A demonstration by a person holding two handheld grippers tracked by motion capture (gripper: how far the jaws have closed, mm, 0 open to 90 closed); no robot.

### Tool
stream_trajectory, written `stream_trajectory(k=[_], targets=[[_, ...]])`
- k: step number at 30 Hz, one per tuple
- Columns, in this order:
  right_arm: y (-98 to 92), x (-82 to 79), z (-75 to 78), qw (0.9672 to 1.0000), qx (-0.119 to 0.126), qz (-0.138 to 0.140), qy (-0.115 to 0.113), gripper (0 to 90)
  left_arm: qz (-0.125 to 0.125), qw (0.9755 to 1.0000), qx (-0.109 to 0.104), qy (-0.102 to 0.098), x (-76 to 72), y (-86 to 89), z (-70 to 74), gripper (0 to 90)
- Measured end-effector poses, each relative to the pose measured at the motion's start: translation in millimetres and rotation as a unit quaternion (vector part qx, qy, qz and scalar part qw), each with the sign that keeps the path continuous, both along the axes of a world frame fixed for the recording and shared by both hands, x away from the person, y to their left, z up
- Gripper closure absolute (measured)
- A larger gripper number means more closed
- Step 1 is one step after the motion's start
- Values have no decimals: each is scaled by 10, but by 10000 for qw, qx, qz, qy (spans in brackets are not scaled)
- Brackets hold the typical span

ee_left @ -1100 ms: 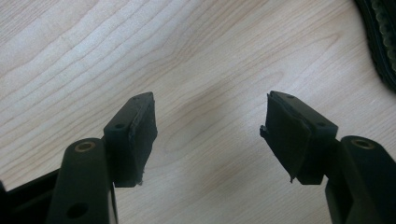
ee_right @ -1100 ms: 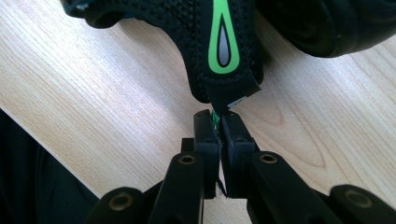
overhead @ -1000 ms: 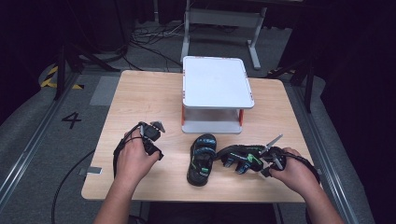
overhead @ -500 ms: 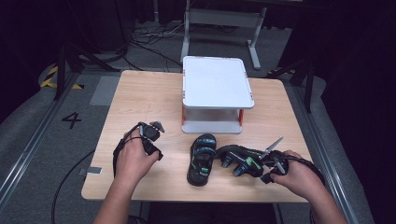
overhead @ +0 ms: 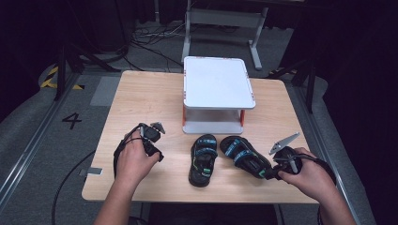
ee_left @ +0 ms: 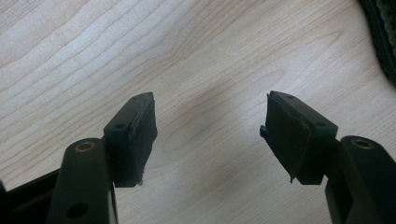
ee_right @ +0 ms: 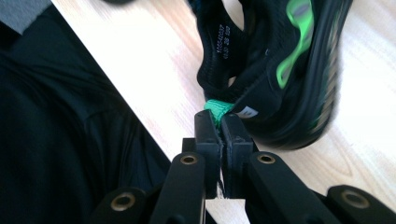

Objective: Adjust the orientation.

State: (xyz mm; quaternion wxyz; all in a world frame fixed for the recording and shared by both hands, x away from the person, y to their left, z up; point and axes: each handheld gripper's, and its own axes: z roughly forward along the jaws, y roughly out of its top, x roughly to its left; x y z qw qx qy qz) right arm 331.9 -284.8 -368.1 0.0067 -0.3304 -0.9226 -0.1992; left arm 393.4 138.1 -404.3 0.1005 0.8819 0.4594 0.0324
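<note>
The right gripper is pinching the small green heel loop of a black strapped sandal with blue-green accents, its fingers pressed together on that tab at the near right of the light wooden table, just beside the table's front edge. The risk, as judged here, is that so narrow a fabric loop is bearing the whole sandal: it may be slipping out of the pinch, or the shoe may be swinging and twisting under the grip and dropping over the near edge. A swing could also be knocking the second black sandal with green accents, which is lying flat just to its left, near but apart. The left gripper is resting over bare table left of both sandals, its fingers standing well apart and holding nothing. The white two-tier rack with orange posts is standing behind the sandals, and its lower shelf is mostly hidden under the top one. In the right gripper view the sandal's toe is cut off and blurred; whether its sole is touching the table cannot be told.
</note>
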Motion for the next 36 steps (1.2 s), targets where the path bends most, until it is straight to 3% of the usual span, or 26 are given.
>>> stream_trajectory(k=[6, 11, 16, 19, 21, 23, 26, 29, 31, 32, 33, 36], targets=[[145, 11, 36, 9989, 319, 284, -187, 879, 41, 10000, 1, 12, -20, 13, -12, 348], [303, 16, 47, 9938, 825, 508, -540, 879, 24, 10000, 55, -27, -33, 18, -13, 348], [368, 8, -32, 9950, 739, 620, -277, 876, 16, 10000, 22, 25, -34, 0, -23, 348], [384, -2, -34, 9948, 757, 625, -271, 869, -32, 10000, 31, 62, -28, -24, -39, 348], [367, 3, -83, 9962, 556, 663, 61, 822, -48, 10000, 21, 73, -22, -30, -47, 348], [355, 0, -107, 9953, 704, 653, 112, 738, -50, 10000, 17, 66, -13, -33, -46, 349], [321, -18, -79, 9977, 432, 499, -149, 643, -30, 10000, 4, 68, -10, -34, -42, 348], [267, -24, -51, 9981, 429, 406, -178, 622, -15, 10000, -2, 65, -5, -24, -44, 345], [214, 2, 2, 9974, 514, 263, -430, 572, -14, 10000, 8, 55, -4, -13, -44, 345], [188, 39, 34, 9962, 495, 114, -712, 533, -26, 10000, 51, 34, -13, 4, -50, 345], [188, 39, 34, 9962, 495, 114, -712, 533, -26, 10000, 51, 34, -13, 4, -50, 345], [192, 135, 23, 9929, 448, -102, -1094, 466, 66, 9999, 2, 79, -51, 36, -67, 343]])
